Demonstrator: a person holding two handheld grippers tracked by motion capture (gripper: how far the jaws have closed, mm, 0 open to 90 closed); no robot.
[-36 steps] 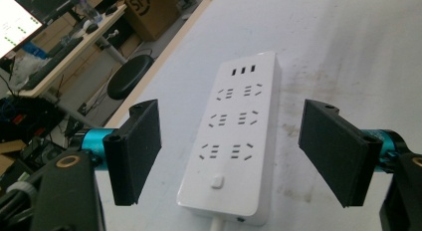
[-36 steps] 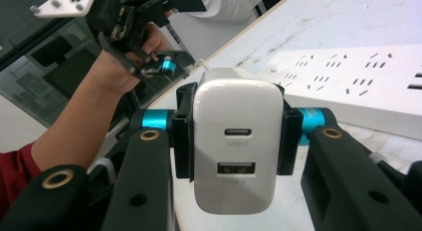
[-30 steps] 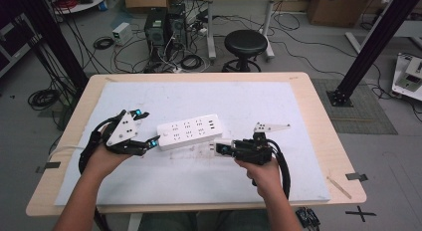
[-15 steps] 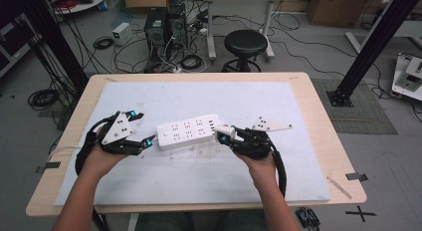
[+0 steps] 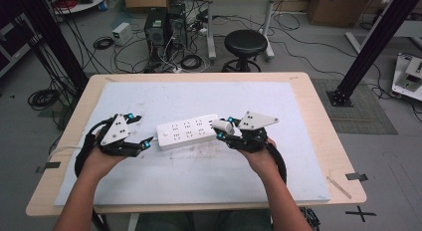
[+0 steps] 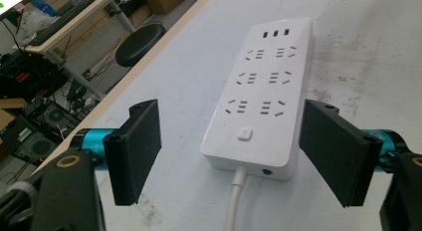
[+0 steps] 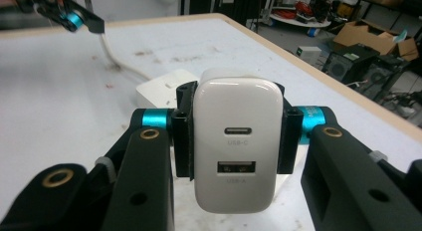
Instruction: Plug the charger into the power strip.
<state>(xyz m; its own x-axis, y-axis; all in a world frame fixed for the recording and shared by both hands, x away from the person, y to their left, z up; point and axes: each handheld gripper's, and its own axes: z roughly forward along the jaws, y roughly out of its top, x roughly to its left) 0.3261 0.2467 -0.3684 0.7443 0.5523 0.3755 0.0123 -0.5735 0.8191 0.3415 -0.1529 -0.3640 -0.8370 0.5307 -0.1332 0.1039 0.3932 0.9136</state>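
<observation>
Right tongs (image 7: 234, 141) clenched on white rounded USB charger block (image 7: 238, 146), held at right end of white rectangular plastic power strip (image 5: 188, 132). Left tongs (image 6: 234, 151) released, jaws wide apart, just short of strip's cord end. Strip lies flat mid-counter on pale grey mat (image 5: 199, 176); white cord (image 6: 235, 201) exits toward left tongs.

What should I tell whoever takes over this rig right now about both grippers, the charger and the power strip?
Right gripper: shut on the white USB charger, held over the power strip's right end.
Left gripper: open, jaws either side of the strip's cable end, not touching it.
Strip lies flat on the white mat, cable trailing toward the left gripper.
Done: charger picked up and brought to the strip.
Left: probably steady the strip, then plug the charger into a socket; it does not look seated yet.
</observation>
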